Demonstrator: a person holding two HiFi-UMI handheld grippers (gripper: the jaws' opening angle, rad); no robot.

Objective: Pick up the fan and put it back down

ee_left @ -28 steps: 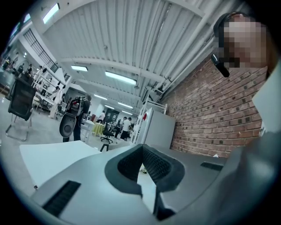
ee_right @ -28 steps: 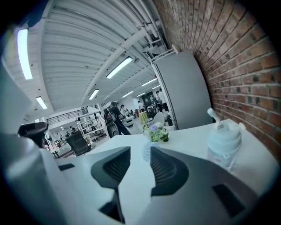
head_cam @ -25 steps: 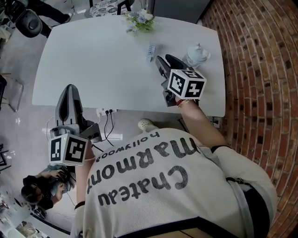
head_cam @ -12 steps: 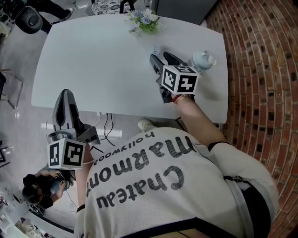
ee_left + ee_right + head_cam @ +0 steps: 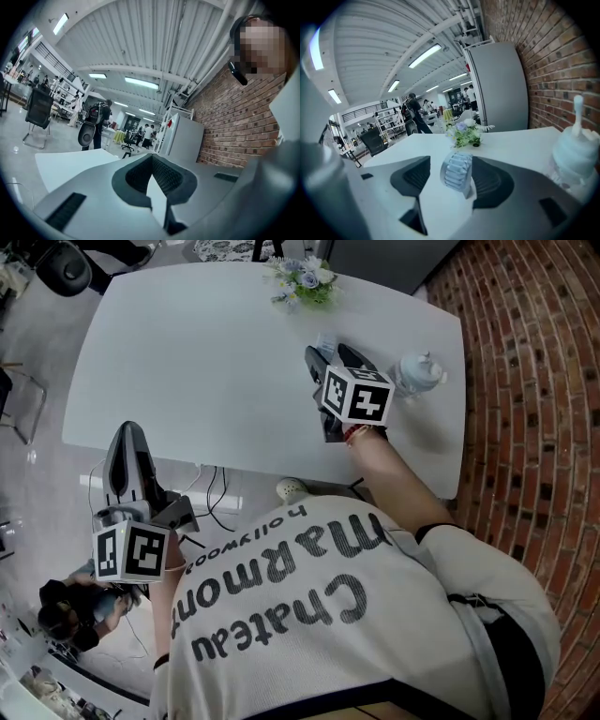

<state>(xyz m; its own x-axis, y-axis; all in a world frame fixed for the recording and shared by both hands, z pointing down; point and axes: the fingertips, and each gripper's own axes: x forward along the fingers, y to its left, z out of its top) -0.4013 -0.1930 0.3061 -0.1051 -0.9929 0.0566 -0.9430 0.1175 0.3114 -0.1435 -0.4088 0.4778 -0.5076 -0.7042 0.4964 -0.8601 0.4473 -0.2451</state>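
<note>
The small pale-blue fan (image 5: 457,173) stands on the white table (image 5: 187,352) between my right gripper's (image 5: 455,165) two jaws. Those jaws have just been opening and stand wide, and I see neither pad pressing on the fan. In the head view the fan (image 5: 326,339) peeks out just beyond the right gripper (image 5: 330,352), which reaches over the table's right half. My left gripper (image 5: 127,448) hangs off the near left edge of the table. In its own view the left gripper (image 5: 152,159) has its tips together with nothing held.
A bunch of flowers (image 5: 306,279) sits at the far edge behind the fan. A white lidded pot (image 5: 419,373) stands just right of the right gripper. A brick wall (image 5: 534,381) runs along the right. People and chairs are far off in the room.
The right gripper has come forward and down over the table, its jaws have spread, and the fan now sits between them. The left gripper has shifted only slightly.
</note>
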